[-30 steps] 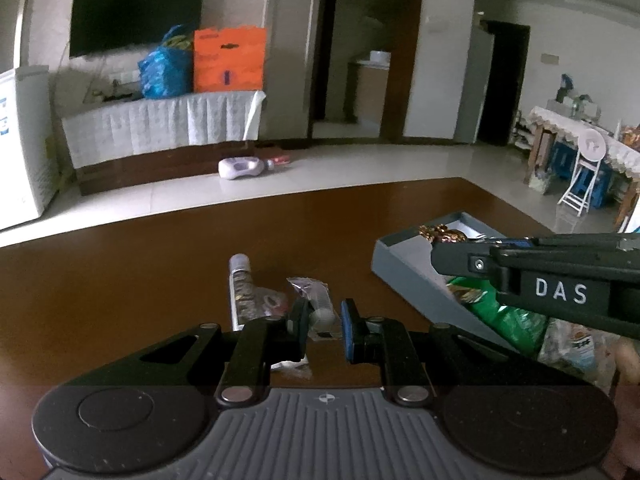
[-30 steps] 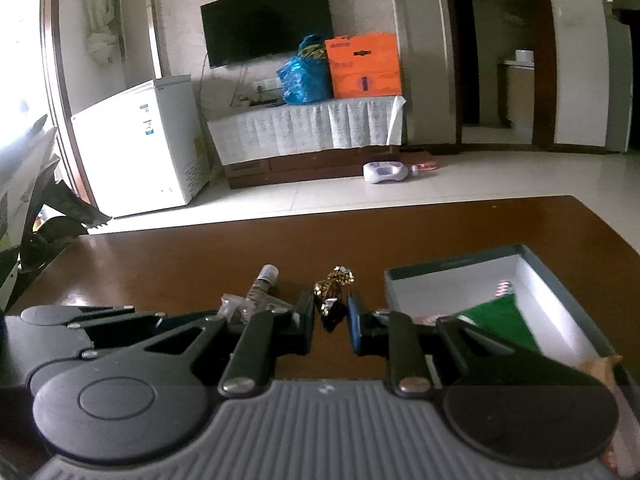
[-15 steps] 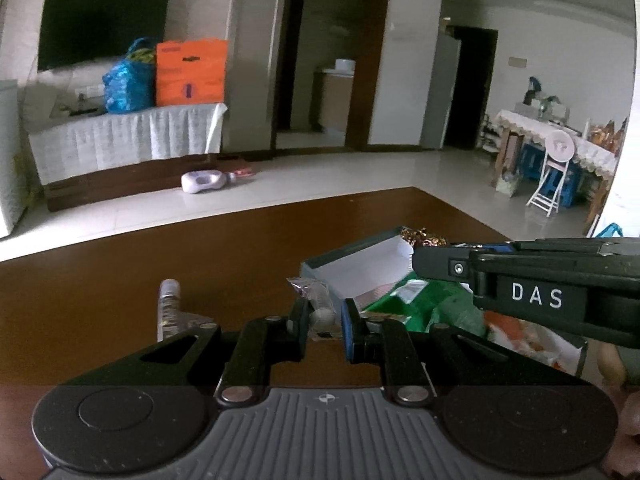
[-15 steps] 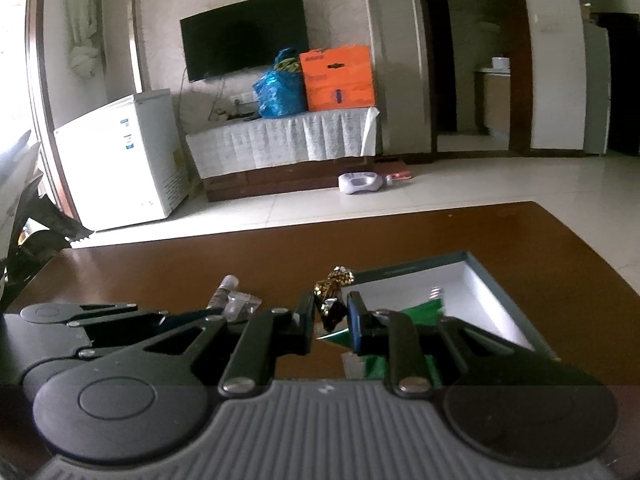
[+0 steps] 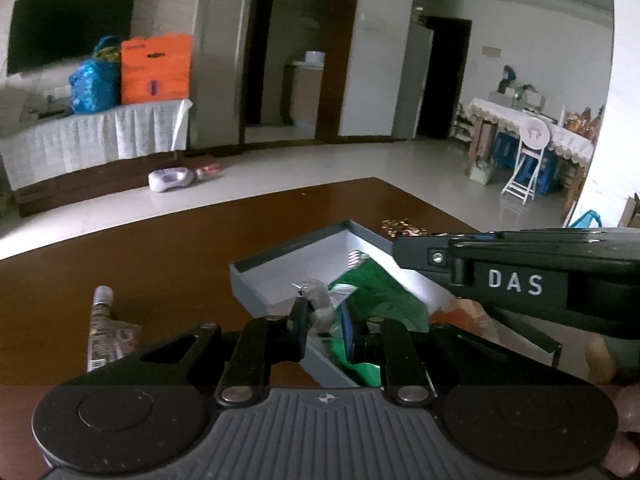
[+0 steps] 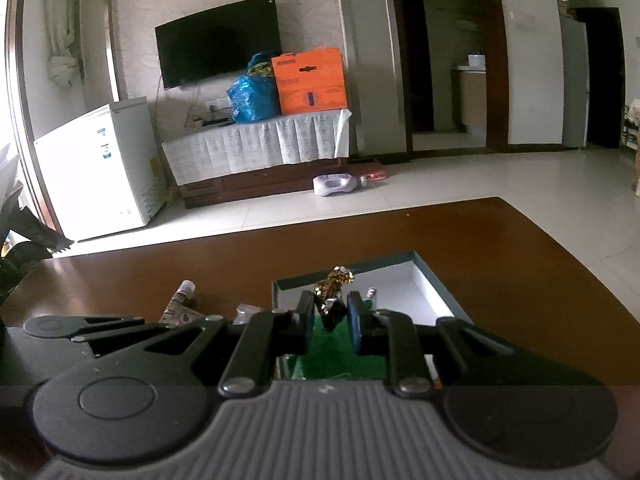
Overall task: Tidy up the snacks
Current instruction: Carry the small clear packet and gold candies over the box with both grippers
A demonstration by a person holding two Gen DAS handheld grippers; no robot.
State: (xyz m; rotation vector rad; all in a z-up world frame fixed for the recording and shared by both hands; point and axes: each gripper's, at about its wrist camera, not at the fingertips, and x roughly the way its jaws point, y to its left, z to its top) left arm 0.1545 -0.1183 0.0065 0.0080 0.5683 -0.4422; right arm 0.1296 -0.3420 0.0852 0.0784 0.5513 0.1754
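In the left wrist view my left gripper is shut on a small clear-wrapped candy, held above the near corner of a grey box with a white inside. A green packet lies in the box. In the right wrist view my right gripper is shut on a gold-foil candy, also held over the box and the green packet. The gold candy shows at the right gripper's tip in the left wrist view too.
A tube-shaped snack lies on the brown wooden table left of the box, beside a flat packet. An orange packet sits in the box's near end. The table's far edge borders a tiled floor.
Both grippers have swung right with their candies, from above the bare table beside the tube snack to over the grey box. Both stayed shut.
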